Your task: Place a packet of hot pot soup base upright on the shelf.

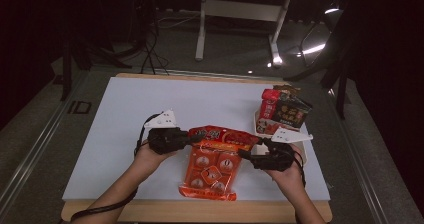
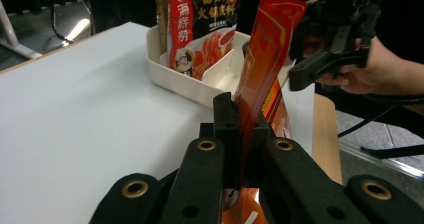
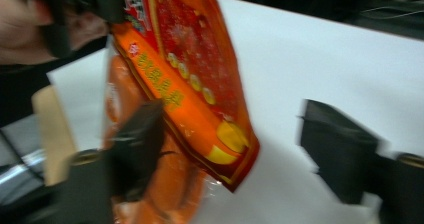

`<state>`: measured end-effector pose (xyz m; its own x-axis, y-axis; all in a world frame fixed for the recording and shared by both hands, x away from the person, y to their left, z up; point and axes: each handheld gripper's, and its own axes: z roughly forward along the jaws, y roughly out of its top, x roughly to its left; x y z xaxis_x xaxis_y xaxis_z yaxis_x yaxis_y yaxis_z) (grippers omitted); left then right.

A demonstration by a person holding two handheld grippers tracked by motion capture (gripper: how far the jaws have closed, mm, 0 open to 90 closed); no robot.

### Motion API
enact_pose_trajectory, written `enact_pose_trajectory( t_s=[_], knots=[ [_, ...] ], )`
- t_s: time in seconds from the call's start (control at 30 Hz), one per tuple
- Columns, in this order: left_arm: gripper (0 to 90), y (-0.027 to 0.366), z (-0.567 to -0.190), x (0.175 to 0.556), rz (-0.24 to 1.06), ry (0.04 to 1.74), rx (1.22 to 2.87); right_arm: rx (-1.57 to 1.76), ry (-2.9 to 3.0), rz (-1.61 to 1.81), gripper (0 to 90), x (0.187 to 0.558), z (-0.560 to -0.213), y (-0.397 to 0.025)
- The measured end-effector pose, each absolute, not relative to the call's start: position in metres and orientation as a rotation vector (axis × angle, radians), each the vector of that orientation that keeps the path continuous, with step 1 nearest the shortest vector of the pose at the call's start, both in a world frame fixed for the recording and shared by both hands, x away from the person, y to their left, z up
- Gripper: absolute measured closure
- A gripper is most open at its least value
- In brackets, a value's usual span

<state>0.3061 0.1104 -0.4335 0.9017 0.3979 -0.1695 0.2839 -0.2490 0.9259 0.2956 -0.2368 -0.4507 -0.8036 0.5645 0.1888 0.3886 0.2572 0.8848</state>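
Observation:
An orange-red snack bag [image 1: 212,166] hangs over the white table's near middle, its lower end on the table. My left gripper [image 1: 192,138] is shut on the bag's upper left edge. In the left gripper view the jaws [image 2: 243,109] pinch the bag [image 2: 265,49] edge-on. My right gripper [image 1: 245,154] stands open at the bag's right side. In the right gripper view, which is blurred, the jaws [image 3: 235,124] are spread wide, and the bag's [image 3: 190,59] lower corner hangs between them, close to the left jaw.
A white divided tray [image 1: 259,126] stands at the back right with a red packet [image 1: 269,104] and a dark packet [image 1: 291,111] upright in it. In the left gripper view the tray [image 2: 175,86] is behind the bag. A wooden edge [image 1: 200,211] borders the table.

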Motion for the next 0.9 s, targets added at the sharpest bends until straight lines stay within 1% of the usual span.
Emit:
enact_pose_trajectory(
  t_s=[0.03, 0.07, 0.1, 0.23, 0.3, 0.37, 0.5, 0.6, 0.7, 0.8, 0.83, 0.87, 0.9],
  knots=[
    [89.9, 0.110, -0.434, 0.305, 0.118, 0.499, 1.846, 0.897, 2.372, 1.605, 43.4, 0.296, -0.451, -0.237],
    [90.0, 0.110, -0.433, 0.305, 0.121, 0.500, 1.847, 0.892, 2.372, 1.610, 47.5, 0.297, -0.452, -0.236],
    [89.9, 0.110, -0.433, 0.305, 0.116, 0.496, 1.842, 0.885, 2.384, 1.609, 54.3, 0.298, -0.452, -0.236],
    [89.7, 0.111, -0.435, 0.306, 0.113, 0.516, 1.839, 0.843, 2.445, 1.621, 67.9, 0.300, -0.452, -0.229],
    [89.5, 0.113, -0.436, 0.307, 0.114, 0.523, 1.835, 0.825, 2.475, 1.638, 76.6, 0.301, -0.450, -0.228],
    [89.4, 0.113, -0.437, 0.308, 0.111, 0.529, 1.837, 0.804, 2.512, 1.645, 88.9, 0.301, -0.449, -0.228],
    [89.2, 0.114, -0.437, 0.308, 0.100, 0.526, 1.832, 0.803, 2.522, 1.624, 90.0, 0.299, -0.447, -0.227],
    [85.2, 0.115, -0.438, 0.306, 0.100, 0.519, 1.831, 0.799, 2.530, 1.625, 90.0, 0.295, -0.443, -0.226],
    [75.1, 0.118, -0.440, 0.305, 0.090, 0.531, 1.820, 0.781, 2.526, 1.621, 90.0, 0.291, -0.439, -0.223],
    [57.7, 0.118, -0.441, 0.304, 0.078, 0.539, 1.828, 0.770, 2.526, 1.621, 90.0, 0.289, -0.435, -0.220],
    [51.3, 0.118, -0.441, 0.302, 0.090, 0.544, 1.825, 0.768, 2.527, 1.624, 90.0, 0.289, -0.433, -0.220],
    [43.0, 0.118, -0.441, 0.301, 0.100, 0.541, 1.825, 0.761, 2.528, 1.624, 90.0, 0.288, -0.432, -0.219],
    [37.0, 0.117, -0.441, 0.301, 0.106, 0.543, 1.825, 0.756, 2.530, 1.632, 90.0, 0.287, -0.431, -0.219]
  ],
)
